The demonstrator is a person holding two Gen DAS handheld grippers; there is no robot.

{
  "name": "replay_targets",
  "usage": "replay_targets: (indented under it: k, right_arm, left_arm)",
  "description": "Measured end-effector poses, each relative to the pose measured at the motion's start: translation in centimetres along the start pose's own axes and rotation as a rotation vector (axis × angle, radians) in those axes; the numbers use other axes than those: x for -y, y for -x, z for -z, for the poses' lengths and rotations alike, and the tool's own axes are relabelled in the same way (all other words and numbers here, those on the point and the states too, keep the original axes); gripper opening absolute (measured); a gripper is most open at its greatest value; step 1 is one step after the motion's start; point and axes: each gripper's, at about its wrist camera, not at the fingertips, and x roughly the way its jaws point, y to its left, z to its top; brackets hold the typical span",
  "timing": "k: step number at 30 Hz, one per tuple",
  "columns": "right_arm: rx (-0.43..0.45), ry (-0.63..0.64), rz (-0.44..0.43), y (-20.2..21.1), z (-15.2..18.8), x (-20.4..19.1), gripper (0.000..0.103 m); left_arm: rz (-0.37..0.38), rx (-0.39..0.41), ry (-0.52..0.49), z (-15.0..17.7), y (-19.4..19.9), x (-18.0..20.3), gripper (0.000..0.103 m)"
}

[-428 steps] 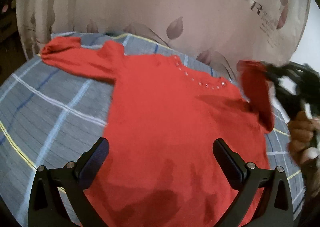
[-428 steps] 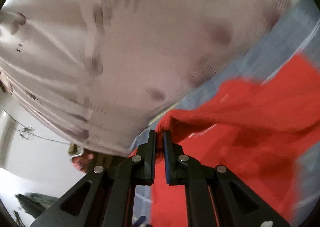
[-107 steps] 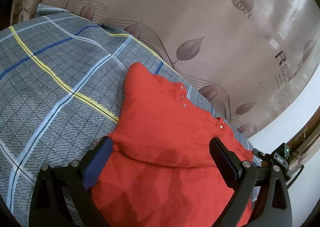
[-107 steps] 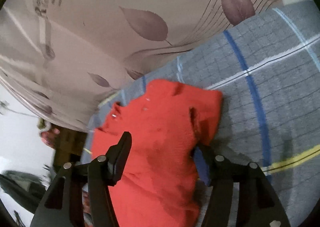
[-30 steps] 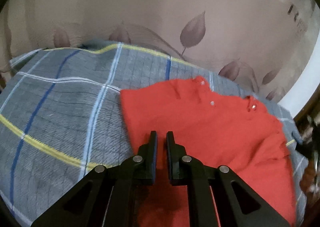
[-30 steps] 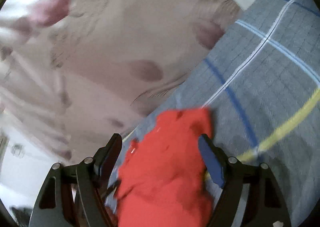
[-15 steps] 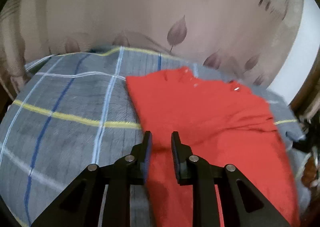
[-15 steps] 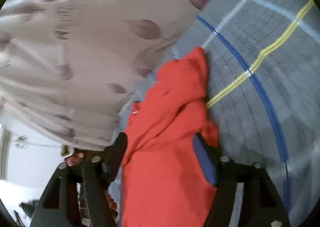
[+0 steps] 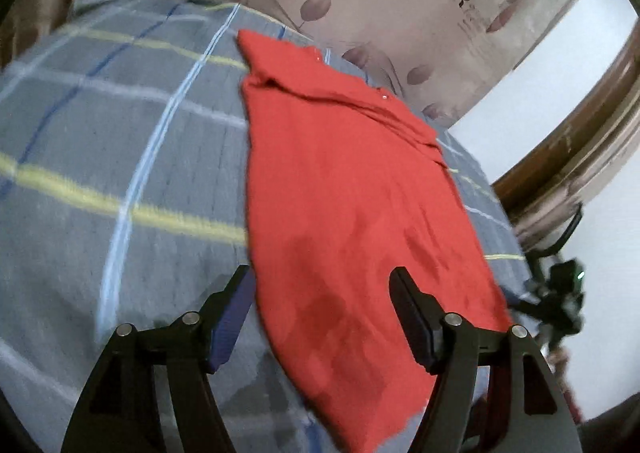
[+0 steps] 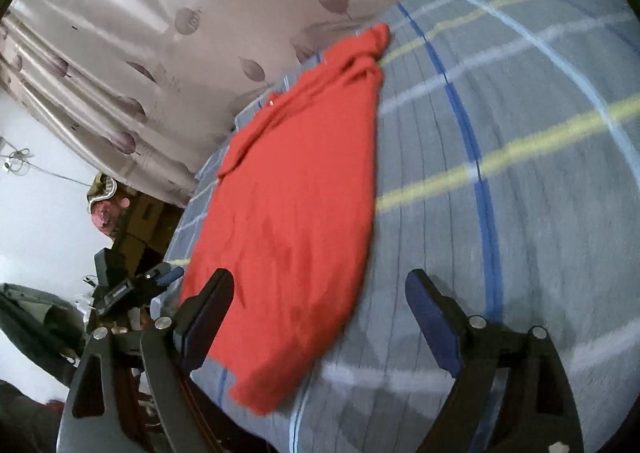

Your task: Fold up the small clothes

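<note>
A: Red top (image 9: 344,189) lies flat on the grey plaid bedspread (image 9: 120,157) with its sleeves folded in, a long narrow shape; I see its collar end toward 12 o'clock in my left wrist view and its hem at 6.

B: And your left gripper (image 9: 320,305)?

A: Spread wide, holding nothing. Its fingers straddle the hem's left edge.

B: The right gripper (image 10: 320,317)?

A: Also spread wide and empty. From its camera I see the top (image 10: 296,205) running from 12 toward 7 o'clock, hem near the bed's edge. The leaf-print curtain (image 10: 168,21) hangs behind, at 11.
</note>
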Motion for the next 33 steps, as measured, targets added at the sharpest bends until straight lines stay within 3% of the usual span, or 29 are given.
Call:
replay_targets:
  k: [5,7,11,15,16,17,19,22,28,30,33]
  right_arm:
    - [-0.013,0.026,-0.048,-1.0,1.0,-1.6,0.087]
    - [-0.025,0.04,-0.057,-1.4,1.6,-2.2,0.087]
    - [-0.044,0.056,-0.092,-2.5,2.4,-3.5,0.087]
    - [-0.033,0.043,-0.15,-3.1,2.7,-4.0,0.087]
    - [-0.03,0.037,-0.159,-3.1,2.7,-4.1,0.082]
    - [-0.034,0.019,-0.169,-3.2,2.7,-4.0,0.077]
    - [-0.053,-0.024,-0.194,-3.5,2.9,-3.6,0.052]
    - [-0.058,-0.056,-0.186,-3.6,3.4,-2.6,0.036]
    - [-0.066,-0.105,-0.279,-3.4,3.7,-1.8,0.037]
    - [-0.064,-0.11,-0.307,-3.5,3.8,-1.8,0.038]
    - [-0.069,-0.117,-0.323,-3.6,3.8,-1.7,0.039]
  left_arm:
    - [0.091,-0.015,0.071,2.5,0.1,-0.1,0.07]
    - [0.13,0.021,0.089,3.1,0.3,-0.2,0.07]
    - [0.339,0.012,0.142,4.0,-0.4,-0.1,0.07]
    - [0.301,0.036,0.064,4.7,-0.7,1.5,0.07]
    - [0.297,0.044,0.065,4.8,-0.5,1.6,0.069]
    - [0.306,0.064,0.085,5.0,-0.1,1.5,0.069]
    - [0.331,0.129,0.143,5.5,1.1,0.6,0.069]
    - [0.31,0.154,0.215,5.5,2.4,-1.1,0.069]
    - [0.27,0.07,0.25,4.5,1.8,-1.7,0.069]
    - [0.265,0.039,0.239,4.6,1.5,-1.5,0.069]
    - [0.193,0.009,0.176,4.5,0.9,-0.2,0.073]
